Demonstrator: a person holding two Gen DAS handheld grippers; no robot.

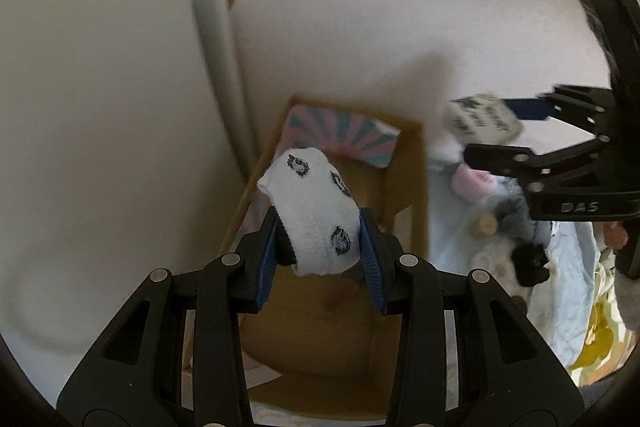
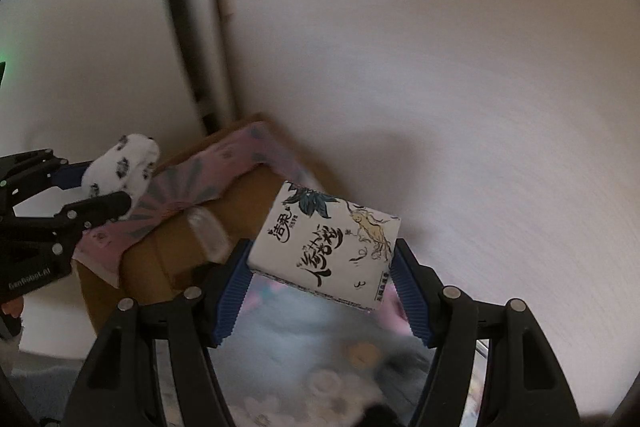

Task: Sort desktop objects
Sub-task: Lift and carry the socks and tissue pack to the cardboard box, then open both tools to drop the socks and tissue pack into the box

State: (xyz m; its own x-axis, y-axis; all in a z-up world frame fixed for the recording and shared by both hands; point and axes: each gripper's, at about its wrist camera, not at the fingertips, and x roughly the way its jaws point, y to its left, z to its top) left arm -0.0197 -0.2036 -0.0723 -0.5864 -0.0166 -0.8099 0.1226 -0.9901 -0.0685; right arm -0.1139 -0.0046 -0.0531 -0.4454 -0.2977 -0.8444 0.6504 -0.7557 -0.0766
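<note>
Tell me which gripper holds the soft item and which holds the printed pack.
The left gripper holds the soft one: a white sock with dark motifs. The right gripper holds the tissue pack, boxy, with black calligraphy.

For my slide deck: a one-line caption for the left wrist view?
Left gripper holds a white patterned sock above an open cardboard box; right gripper carries a tissue pack.

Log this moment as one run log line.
left gripper: shut on white patterned sock above brown cardboard box | right gripper: shut on white printed tissue pack | sorting underway
</note>
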